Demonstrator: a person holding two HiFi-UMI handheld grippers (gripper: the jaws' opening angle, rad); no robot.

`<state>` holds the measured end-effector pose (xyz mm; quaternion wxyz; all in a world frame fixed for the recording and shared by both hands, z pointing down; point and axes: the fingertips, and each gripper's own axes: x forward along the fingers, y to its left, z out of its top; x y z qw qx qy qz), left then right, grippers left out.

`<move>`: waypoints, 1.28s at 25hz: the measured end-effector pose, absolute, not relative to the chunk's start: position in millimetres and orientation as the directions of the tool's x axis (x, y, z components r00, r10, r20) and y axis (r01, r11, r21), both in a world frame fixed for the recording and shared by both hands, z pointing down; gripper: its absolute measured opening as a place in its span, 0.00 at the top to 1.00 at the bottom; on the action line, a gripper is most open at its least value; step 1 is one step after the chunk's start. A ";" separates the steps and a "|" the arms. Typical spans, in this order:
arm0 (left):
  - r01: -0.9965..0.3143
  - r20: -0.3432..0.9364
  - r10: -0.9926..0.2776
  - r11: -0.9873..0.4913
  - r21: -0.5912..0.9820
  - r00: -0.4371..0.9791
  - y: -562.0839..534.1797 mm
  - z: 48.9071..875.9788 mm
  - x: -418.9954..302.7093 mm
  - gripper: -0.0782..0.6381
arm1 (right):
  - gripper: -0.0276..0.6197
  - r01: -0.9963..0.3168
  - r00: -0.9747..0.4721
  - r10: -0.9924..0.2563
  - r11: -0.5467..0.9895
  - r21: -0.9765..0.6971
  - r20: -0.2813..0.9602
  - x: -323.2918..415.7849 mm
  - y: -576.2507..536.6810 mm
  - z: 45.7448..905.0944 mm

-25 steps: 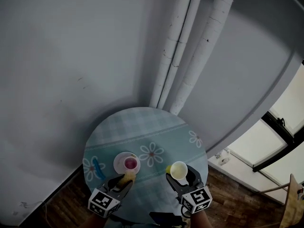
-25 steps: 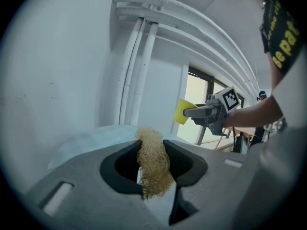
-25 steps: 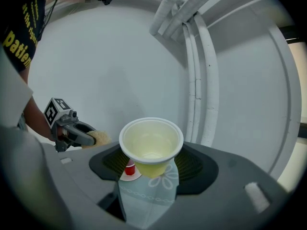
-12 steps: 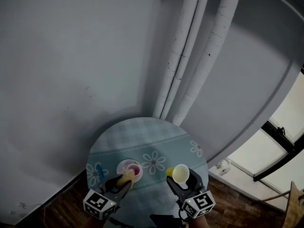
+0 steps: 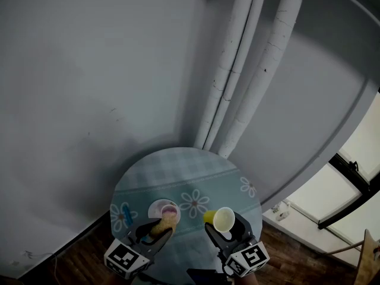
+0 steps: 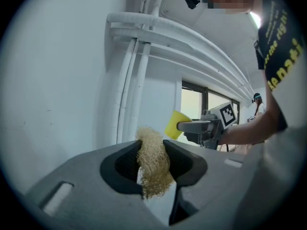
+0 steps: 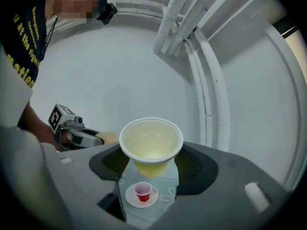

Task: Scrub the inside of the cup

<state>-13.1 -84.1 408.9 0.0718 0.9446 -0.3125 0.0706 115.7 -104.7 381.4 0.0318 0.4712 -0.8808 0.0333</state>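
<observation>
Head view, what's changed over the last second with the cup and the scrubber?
Both tongs rose a little: the left tongs still grip the fibrous scrubber, the right tongs the yellow cup. Nothing was taken or released. The saucer with its small red cup and the table stayed put.

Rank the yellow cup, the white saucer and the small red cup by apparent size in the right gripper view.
1. The yellow cup, which is nearest the camera, so its true rank is unsure.
2. The white saucer.
3. The small red cup, standing on the saucer.
</observation>
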 end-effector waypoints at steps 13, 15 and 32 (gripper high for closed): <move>-0.527 0.089 -0.521 -0.846 0.074 0.849 -85.1 363.1 10.2 0.70 | 0.50 -0.716 -0.698 -0.716 0.697 -0.034 0.023 75.6 -86.9 360.5; -0.521 0.088 -0.516 -0.852 0.052 0.852 -86.0 358.5 12.2 0.70 | 0.50 -0.714 -0.700 -0.713 0.699 -0.037 0.034 73.5 -88.0 362.6; -0.511 0.136 -0.514 -0.858 -0.062 0.847 -86.7 351.7 14.3 0.70 | 0.50 -0.658 -0.752 -0.659 0.752 0.020 0.020 48.3 -81.3 351.4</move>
